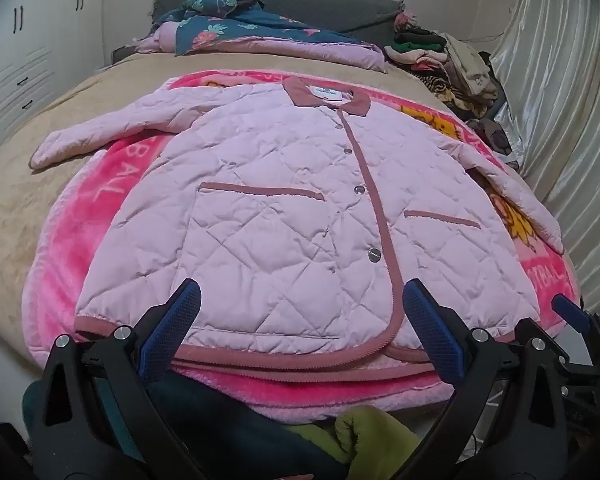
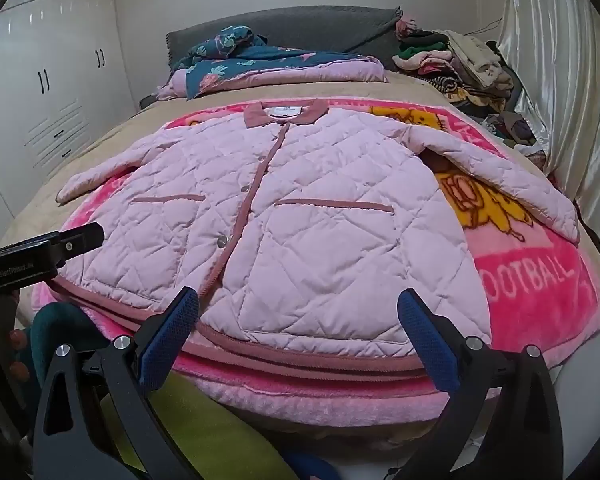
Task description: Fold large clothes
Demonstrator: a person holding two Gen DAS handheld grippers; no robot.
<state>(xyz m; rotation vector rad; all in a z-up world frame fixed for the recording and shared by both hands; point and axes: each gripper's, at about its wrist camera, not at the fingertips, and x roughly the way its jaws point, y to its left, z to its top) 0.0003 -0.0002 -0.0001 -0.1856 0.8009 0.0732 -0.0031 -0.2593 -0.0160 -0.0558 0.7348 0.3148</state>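
Note:
A light pink quilted jacket (image 1: 276, 208) with dusty-rose trim lies flat and buttoned, front up, on a bright pink blanket (image 1: 100, 208), collar at the far end, both sleeves spread out. It also shows in the right wrist view (image 2: 300, 220). My left gripper (image 1: 300, 300) is open and empty, hovering over the jacket's hem left of centre. My right gripper (image 2: 298, 300) is open and empty over the hem right of centre. The right gripper's blue fingertip (image 1: 568, 312) shows at the lower right of the left wrist view. The left gripper's black body (image 2: 44, 256) shows at the left of the right wrist view.
The pink blanket (image 2: 540, 280) lies on a beige bedspread (image 1: 16, 208). A folded floral blue quilt (image 1: 236, 24) and a pile of clothes (image 1: 452, 64) sit at the headboard. White curtains (image 2: 560, 80) hang on the right, a white wardrobe (image 2: 52, 92) on the left.

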